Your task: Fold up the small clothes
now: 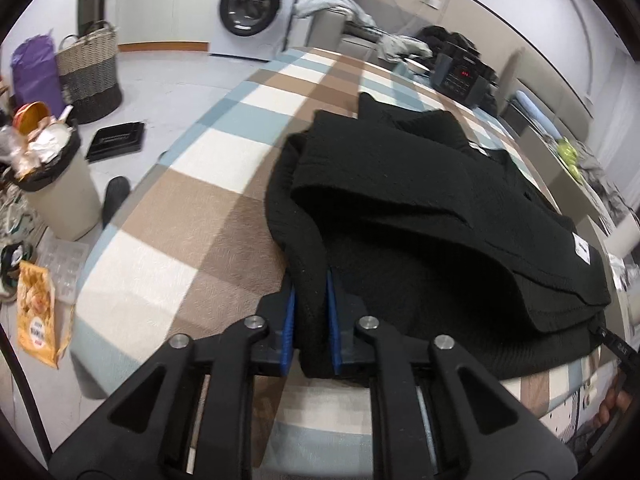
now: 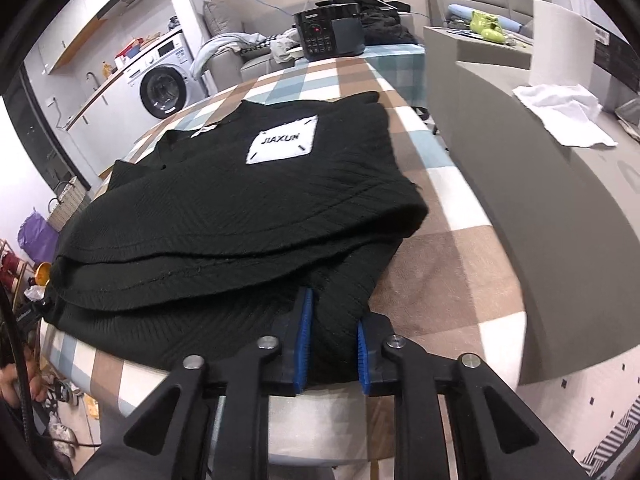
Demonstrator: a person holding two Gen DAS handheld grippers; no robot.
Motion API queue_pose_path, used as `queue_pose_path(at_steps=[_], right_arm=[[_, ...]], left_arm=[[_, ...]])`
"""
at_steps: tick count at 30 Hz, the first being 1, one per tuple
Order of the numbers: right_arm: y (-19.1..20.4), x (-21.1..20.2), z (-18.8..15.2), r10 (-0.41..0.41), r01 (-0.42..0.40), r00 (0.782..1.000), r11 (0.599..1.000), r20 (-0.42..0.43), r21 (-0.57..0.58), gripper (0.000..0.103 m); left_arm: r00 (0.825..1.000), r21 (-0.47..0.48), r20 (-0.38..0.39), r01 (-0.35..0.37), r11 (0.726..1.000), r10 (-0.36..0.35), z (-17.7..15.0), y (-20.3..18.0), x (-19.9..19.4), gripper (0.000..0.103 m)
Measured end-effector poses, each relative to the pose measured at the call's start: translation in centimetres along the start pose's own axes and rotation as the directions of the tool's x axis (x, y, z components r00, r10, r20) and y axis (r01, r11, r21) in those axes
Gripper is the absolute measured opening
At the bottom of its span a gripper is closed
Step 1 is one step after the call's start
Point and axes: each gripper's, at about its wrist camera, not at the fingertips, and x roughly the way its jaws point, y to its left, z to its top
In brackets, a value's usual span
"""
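Observation:
A black knit garment (image 1: 400,200) lies folded on the checked table (image 1: 180,208), its upper layer doubled back over the lower one. A white patch (image 2: 282,144) reading JIAXUH faces up on the top layer. My left gripper (image 1: 310,292) is shut on the near left corner of the lower layer, with the blue pads (image 1: 289,320) pressing the fabric edge. In the right wrist view the garment (image 2: 240,208) fills the middle. There my right gripper (image 2: 332,320) is shut on the near right corner, and cloth bunches between its blue pads (image 2: 304,340).
A black cooker (image 2: 330,32) with a red display stands at the table's far end, beside piled clothes. A grey counter (image 2: 520,160) with a white cloth runs along the right. On the floor at the left are a full bin (image 1: 60,184), a woven basket (image 1: 90,76) and a washing machine (image 1: 252,8).

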Motion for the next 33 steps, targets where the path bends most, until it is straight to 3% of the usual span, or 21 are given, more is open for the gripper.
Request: queue_pose_path(at_steps=[2, 4, 6, 8, 10, 13, 16, 19, 21, 26, 33], right_arm=[[0.1, 0.0, 0.5, -0.014, 0.013, 1.0, 1.0, 0.013, 0.013, 0.03], [0.1, -0.2, 0.9, -0.025, 0.024, 0.999, 0.999, 0.036, 0.024, 0.038], [0.2, -1.0, 1.3, -0.014, 0.012, 0.997, 0.999, 0.076, 0.037, 0.039], [0.1, -1.8, 1.9, 0.003, -0.01, 0.993, 0.998, 0.115, 0.06, 0.041], [-0.2, -2.2, 2.4, 0.047, -0.06, 0.99, 0.994, 0.132, 0.093, 0.042], [-0.5, -2.2, 2.8, 0.149, -0.167, 0.98, 0.975, 0.129, 0.147, 0.042], [-0.4, -1.8, 3.1, 0.2, -0.218, 0.973, 0.961, 0.116, 0.17, 0.042], [-0.3, -1.5, 2.3, 0.232, -0.245, 0.968, 0.952, 0.092, 0.184, 0.042], [-0.3, -0.9, 2.1, 0.245, -0.254, 0.967, 0.946, 0.069, 0.203, 0.042], [-0.9, -0.7, 0.9, 0.286, -0.291, 0.957, 0.923, 0.054, 0.253, 0.044], [-2.1, 0.7, 1.1, 0.332, -0.335, 0.941, 0.886, 0.067, 0.321, 0.044]], left_arm=[[1.0, -0.032, -0.01, 0.001, 0.999, -0.001, 0.2, 0.3, -0.1, 0.019], [1.0, -0.07, -0.004, 0.01, 0.998, -0.01, 0.7, 0.7, -0.4, 0.02], [0.999, -0.097, 0.031, 0.032, 0.995, -0.029, 1.1, 1.1, -1.2, 0.024], [0.997, -0.116, 0.063, 0.057, 0.992, -0.05, 1.8, 1.2, -1.9, 0.04], [0.994, -0.132, 0.075, 0.088, 0.987, -0.078, 2.4, 1.2, -2.0, 0.048], [0.992, -0.161, 0.064, 0.121, 0.979, -0.112, 3.6, 1.1, -1.0, 0.049], [0.988, -0.202, 0.033, 0.156, 0.967, -0.153, 4.5, 1.2, 0.5, 0.049], [0.985, -0.21, 0.02, 0.171, 0.963, -0.171, 5.2, 0.9, 1.7, 0.049], [0.991, -0.203, -0.02, 0.127, 0.971, -0.134, 5.6, 0.7, 2.7, 0.05], [0.986, -0.203, -0.085, 0.122, 0.972, -0.141, 5.1, 0.7, 4.2, 0.05], [0.983, -0.204, -0.07, 0.151, 0.967, -0.168, 4.6, 0.9, 4.1, 0.052]])
